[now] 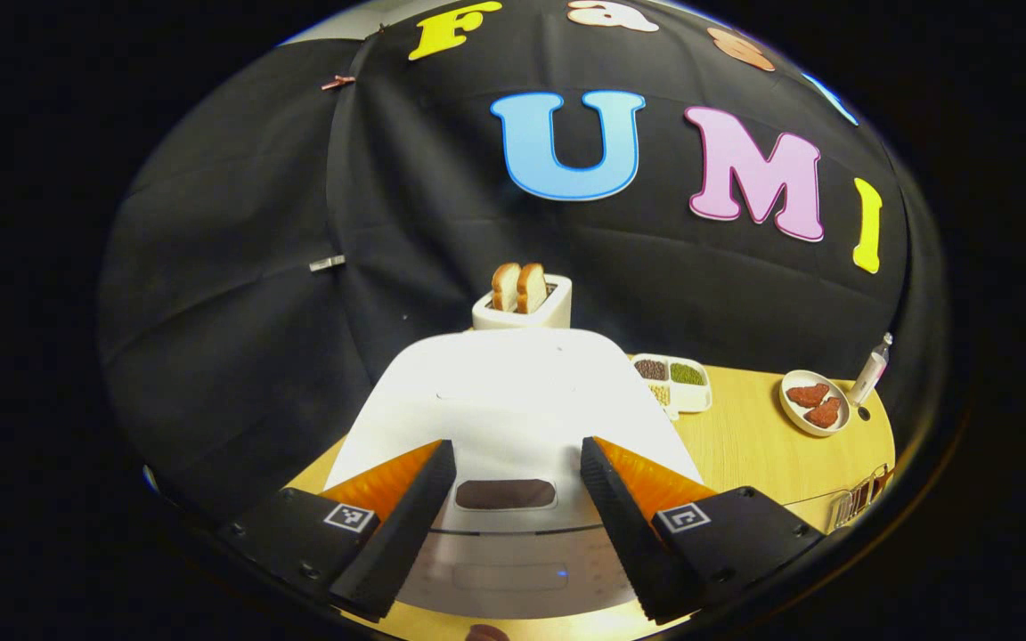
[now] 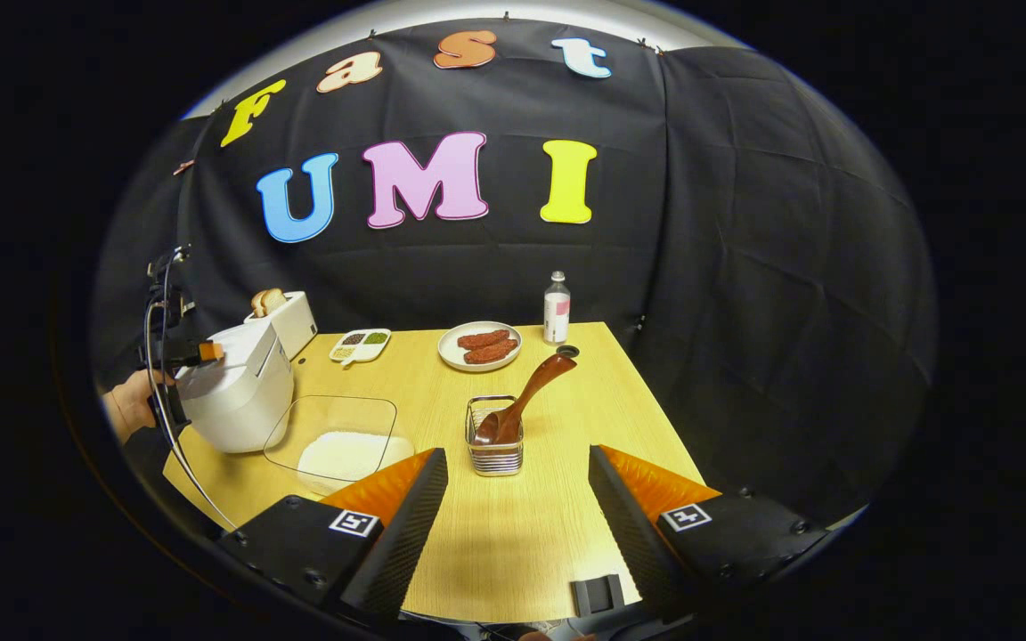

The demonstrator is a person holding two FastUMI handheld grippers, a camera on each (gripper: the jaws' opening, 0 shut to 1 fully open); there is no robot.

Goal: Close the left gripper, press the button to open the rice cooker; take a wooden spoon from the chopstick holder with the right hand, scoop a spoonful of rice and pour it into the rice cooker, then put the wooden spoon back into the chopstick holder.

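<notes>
The white rice cooker (image 1: pixel 513 392) is close in front in the left gripper view, lid down, with its dark oblong button (image 1: pixel 506 494) facing me. My left gripper (image 1: pixel 517 450) is open, its fingers set wide on either side of the button, nothing between them. In the right gripper view the cooker (image 2: pixel 241 392) stands at the table's left with a hand (image 2: pixel 126 405) beside it. A wooden spoon (image 2: pixel 531 387) leans in the wire chopstick holder (image 2: pixel 495 458) mid-table. White rice lies in a clear glass dish (image 2: pixel 344 450) left of the holder. My right gripper (image 2: pixel 517 456) is open just short of the holder.
A toaster (image 1: pixel 522 307) with two bread slices stands behind the cooker. A divided dish of beans (image 2: pixel 360 344), a plate of reddish-brown pieces (image 2: pixel 480 345) and a small bottle (image 2: pixel 556 307) sit along the back of the wooden table (image 2: pixel 513 534). Its right edge runs close to the holder.
</notes>
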